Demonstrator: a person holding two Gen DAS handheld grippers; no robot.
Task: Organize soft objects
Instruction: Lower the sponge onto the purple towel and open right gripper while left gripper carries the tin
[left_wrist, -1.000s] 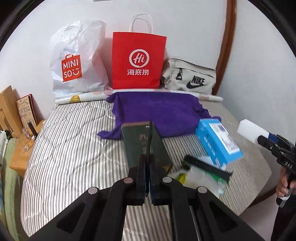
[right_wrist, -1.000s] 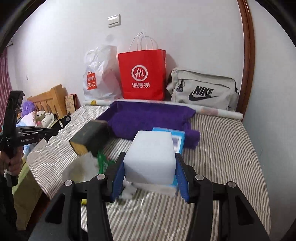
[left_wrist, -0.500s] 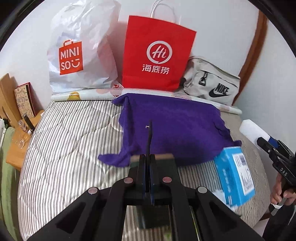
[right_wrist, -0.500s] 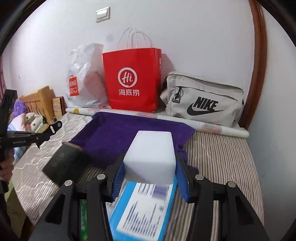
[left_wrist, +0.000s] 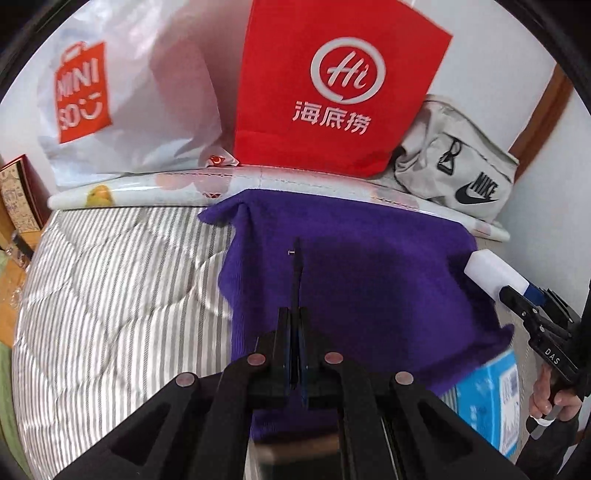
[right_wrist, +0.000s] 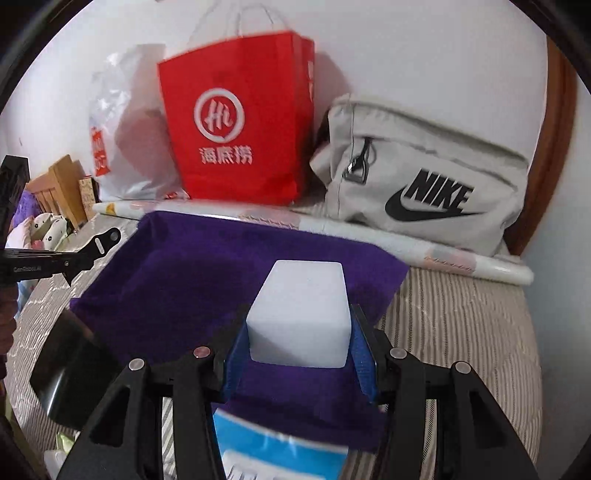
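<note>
A purple towel (left_wrist: 351, 266) lies spread on the striped bed; it also shows in the right wrist view (right_wrist: 207, 273). My right gripper (right_wrist: 299, 343) is shut on a white sponge block (right_wrist: 301, 314) and holds it above the towel; the block shows at the right of the left wrist view (left_wrist: 493, 271). My left gripper (left_wrist: 295, 354) is shut, its jaws pressed together on a thin dark sheet edge (left_wrist: 296, 273), over the towel's near side. A dark green sponge (right_wrist: 70, 373) lies at the towel's near left corner.
A red paper bag (left_wrist: 332, 81), a white Miniso bag (left_wrist: 110, 92) and a grey Nike bag (left_wrist: 458, 173) stand against the wall behind a rolled mat (left_wrist: 155, 188). A blue box (left_wrist: 487, 398) lies at the towel's near right. Wooden furniture (right_wrist: 62, 184) stands left.
Both grippers moved forward over the purple towel. The dark sponge and blue box slid toward the bottom of the views. The right gripper kept the white block.
</note>
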